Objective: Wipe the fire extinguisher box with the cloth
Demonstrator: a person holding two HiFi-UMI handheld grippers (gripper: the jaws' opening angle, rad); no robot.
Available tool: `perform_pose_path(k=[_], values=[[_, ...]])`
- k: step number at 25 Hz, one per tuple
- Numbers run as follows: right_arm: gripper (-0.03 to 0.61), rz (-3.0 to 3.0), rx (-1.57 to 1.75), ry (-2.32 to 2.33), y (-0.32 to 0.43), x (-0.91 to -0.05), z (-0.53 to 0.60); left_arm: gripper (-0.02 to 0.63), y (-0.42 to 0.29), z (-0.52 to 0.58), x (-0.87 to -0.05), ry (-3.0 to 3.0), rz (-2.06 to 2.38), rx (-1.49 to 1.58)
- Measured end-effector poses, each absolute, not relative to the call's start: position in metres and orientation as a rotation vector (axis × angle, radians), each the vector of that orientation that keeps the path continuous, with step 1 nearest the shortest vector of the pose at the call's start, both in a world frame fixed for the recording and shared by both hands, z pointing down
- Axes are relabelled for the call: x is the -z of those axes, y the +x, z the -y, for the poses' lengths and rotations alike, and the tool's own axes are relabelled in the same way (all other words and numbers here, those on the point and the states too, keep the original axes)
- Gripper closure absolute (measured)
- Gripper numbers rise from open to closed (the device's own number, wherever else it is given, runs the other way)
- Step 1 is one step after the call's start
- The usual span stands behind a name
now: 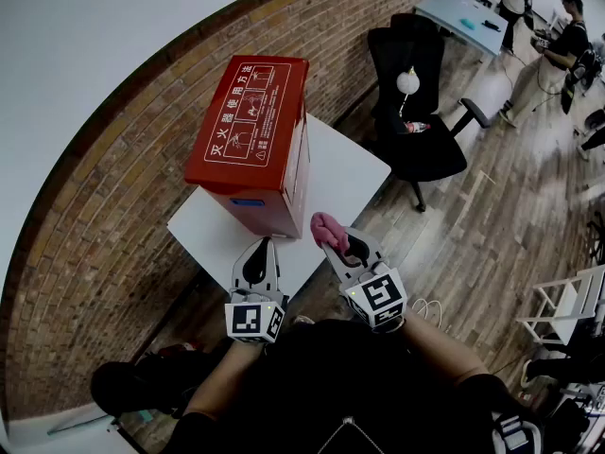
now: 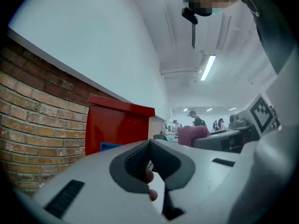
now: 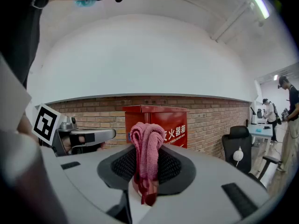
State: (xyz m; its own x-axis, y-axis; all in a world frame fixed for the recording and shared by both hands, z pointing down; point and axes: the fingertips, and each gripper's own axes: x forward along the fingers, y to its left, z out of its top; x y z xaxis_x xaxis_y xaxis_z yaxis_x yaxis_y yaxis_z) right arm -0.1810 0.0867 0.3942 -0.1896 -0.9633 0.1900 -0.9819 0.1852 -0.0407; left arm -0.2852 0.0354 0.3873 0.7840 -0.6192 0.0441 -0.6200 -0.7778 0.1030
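Note:
A red fire extinguisher box (image 1: 250, 140) with white Chinese print stands upright on a small white table (image 1: 350, 173) against the brick wall. It also shows in the left gripper view as a red box (image 2: 117, 127) and in the right gripper view (image 3: 163, 118). My right gripper (image 1: 328, 232) is shut on a bunched pink cloth (image 1: 327, 227), held just right of the box's near corner; the cloth (image 3: 145, 146) stands up between its jaws. My left gripper (image 1: 263, 244) is shut with nothing in it, just in front of the box.
A black office chair (image 1: 416, 112) stands right of the table on the wood floor. People (image 1: 567, 41) stand by a blue desk (image 1: 463, 17) at the far right. The brick wall (image 1: 104, 225) curves behind the box. A white rack (image 1: 567, 301) sits at right.

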Motion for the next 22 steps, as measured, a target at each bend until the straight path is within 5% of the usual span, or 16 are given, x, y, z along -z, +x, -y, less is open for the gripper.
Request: perform_pose_path(k=[12,22], values=[[0.472,2.317,-0.347,2.014,-0.192,-0.392,-0.079,0.584,-0.308,-0.036,-0.397,2.849,0.907,-0.002],[0.472,2.716,-1.183,1.865,-0.176,-0.394,-0.049,0.584,-0.309,-0.035,-0.397,2.754,1.094,-0.028]])
